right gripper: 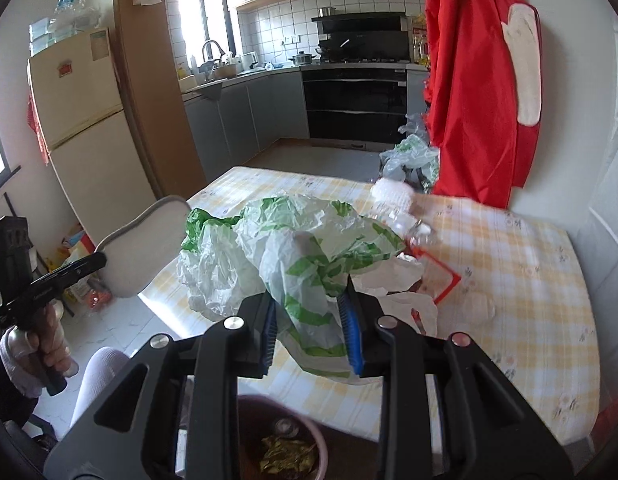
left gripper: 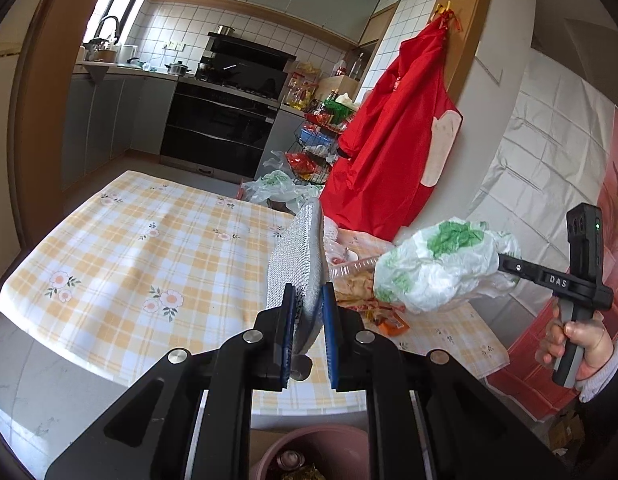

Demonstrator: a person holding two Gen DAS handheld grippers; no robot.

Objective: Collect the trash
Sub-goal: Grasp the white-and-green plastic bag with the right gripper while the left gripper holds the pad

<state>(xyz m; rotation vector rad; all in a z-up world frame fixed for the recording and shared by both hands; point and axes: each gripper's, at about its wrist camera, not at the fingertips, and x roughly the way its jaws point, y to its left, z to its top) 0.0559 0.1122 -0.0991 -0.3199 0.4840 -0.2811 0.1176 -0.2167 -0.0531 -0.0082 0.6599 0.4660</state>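
Observation:
My left gripper (left gripper: 308, 304) is shut on a flat silver-grey pad (left gripper: 295, 256) held edge-up over the checked tablecloth (left gripper: 149, 240); the same pad (right gripper: 145, 248) shows at the left of the right wrist view. My right gripper (right gripper: 311, 312) is shut on a crumpled white-and-green plastic bag (right gripper: 293, 244), lifted above the table; that bag (left gripper: 433, 264) hangs at the right in the left wrist view. More trash lies on the table beyond: a clear plastic box (left gripper: 353, 266), an orange wrapper (left gripper: 393, 324), a red-edged packet (right gripper: 441, 280). A pink bin (right gripper: 281, 440) with scraps sits below.
A red apron (left gripper: 393, 140) hangs on the wall by the table's far corner. Another green-white bag (right gripper: 413, 160) lies on the floor behind the table. Kitchen cabinets, an oven (right gripper: 355, 104) and a fridge (right gripper: 81, 120) stand further off. A person's hand (left gripper: 577, 344) grips the right handle.

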